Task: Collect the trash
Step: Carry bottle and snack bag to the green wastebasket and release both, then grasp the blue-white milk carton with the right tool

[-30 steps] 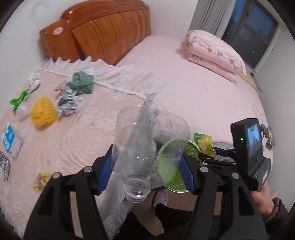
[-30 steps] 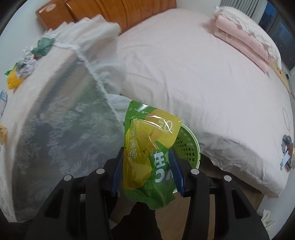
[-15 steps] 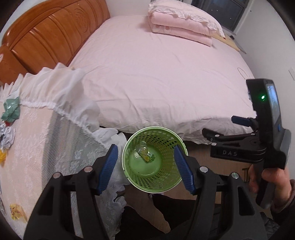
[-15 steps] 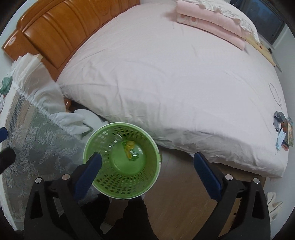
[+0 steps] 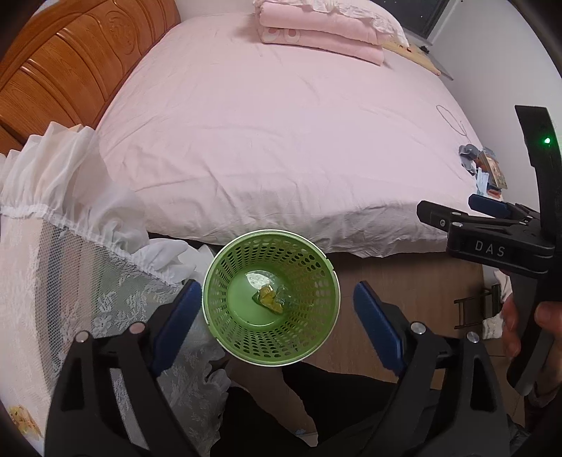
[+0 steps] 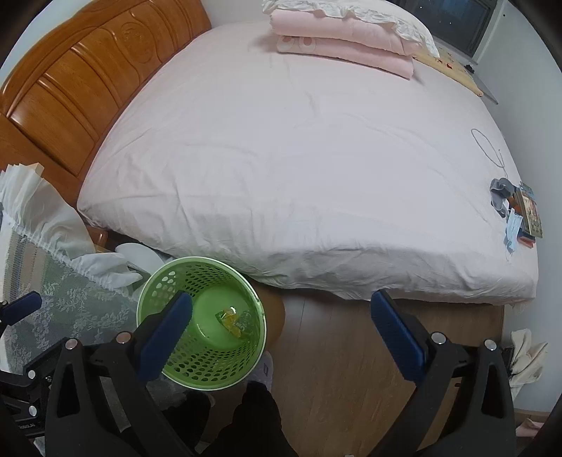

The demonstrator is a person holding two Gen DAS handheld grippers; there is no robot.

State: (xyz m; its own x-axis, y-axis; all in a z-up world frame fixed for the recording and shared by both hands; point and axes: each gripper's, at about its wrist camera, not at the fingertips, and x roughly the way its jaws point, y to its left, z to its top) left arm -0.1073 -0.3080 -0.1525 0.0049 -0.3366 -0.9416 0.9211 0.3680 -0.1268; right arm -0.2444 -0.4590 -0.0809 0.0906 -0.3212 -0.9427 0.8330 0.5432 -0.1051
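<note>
A green perforated basket (image 5: 224, 327) stands on the wooden floor beside the bed. At its bottom lie a yellow-green snack bag (image 5: 268, 300) and a crumpled clear plastic bottle (image 5: 258, 279). My left gripper (image 5: 275, 298) hangs straight above the basket, its jaws opening with nothing between the blue pads. In the right wrist view the basket (image 6: 165, 281) sits lower left, the snack bag (image 6: 230, 320) inside it. My right gripper (image 6: 281, 302) is above the floor just right of the basket, jaws still opening to full width and empty.
A pink bed (image 5: 281, 123) with a wooden headboard (image 5: 70, 70) and folded bedding (image 5: 316, 31) fills the back. A lace-covered table (image 5: 52, 281) is at the left, with a yellow wrapper (image 5: 19, 414) on it. Small items (image 6: 520, 218) lie at the bed's right edge.
The left gripper let go of the clear bottle and the right gripper let go of the snack bag; both now lie in the basket. Both grippers swung from the table to above the basket.
</note>
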